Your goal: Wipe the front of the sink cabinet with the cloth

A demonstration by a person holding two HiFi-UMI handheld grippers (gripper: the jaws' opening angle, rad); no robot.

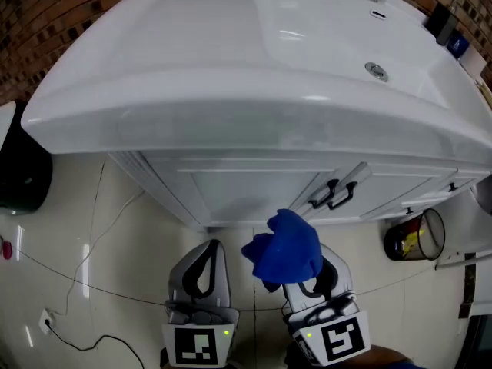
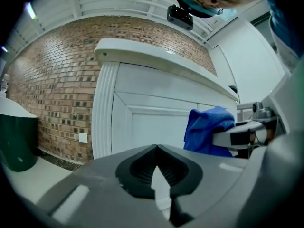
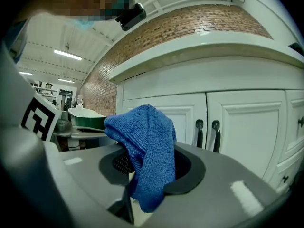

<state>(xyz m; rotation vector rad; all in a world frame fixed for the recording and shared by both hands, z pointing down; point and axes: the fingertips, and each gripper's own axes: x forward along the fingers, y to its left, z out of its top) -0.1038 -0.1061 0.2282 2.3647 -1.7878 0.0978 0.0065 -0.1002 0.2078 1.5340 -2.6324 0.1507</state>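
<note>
The white sink cabinet (image 1: 254, 187) stands under a wide white basin top (image 1: 231, 68); its doors carry dark handles (image 1: 332, 194). A blue cloth (image 1: 286, 248) bunches out of my right gripper (image 1: 296, 271), whose jaws are shut on it just short of the cabinet front. In the right gripper view the cloth (image 3: 145, 151) drapes over the jaws, with the door handles (image 3: 207, 133) beyond. My left gripper (image 1: 206, 271) is held beside it, jaws shut on nothing. The left gripper view looks at the cabinet's panelled door (image 2: 142, 122), with the cloth (image 2: 206, 129) at its right.
A brick wall (image 2: 57, 89) runs behind and to the left of the cabinet. A dark green bin (image 1: 19, 171) stands at the left. At the right stands a small bin (image 1: 415, 237). A thin cable (image 1: 84, 283) trails across the pale tiled floor.
</note>
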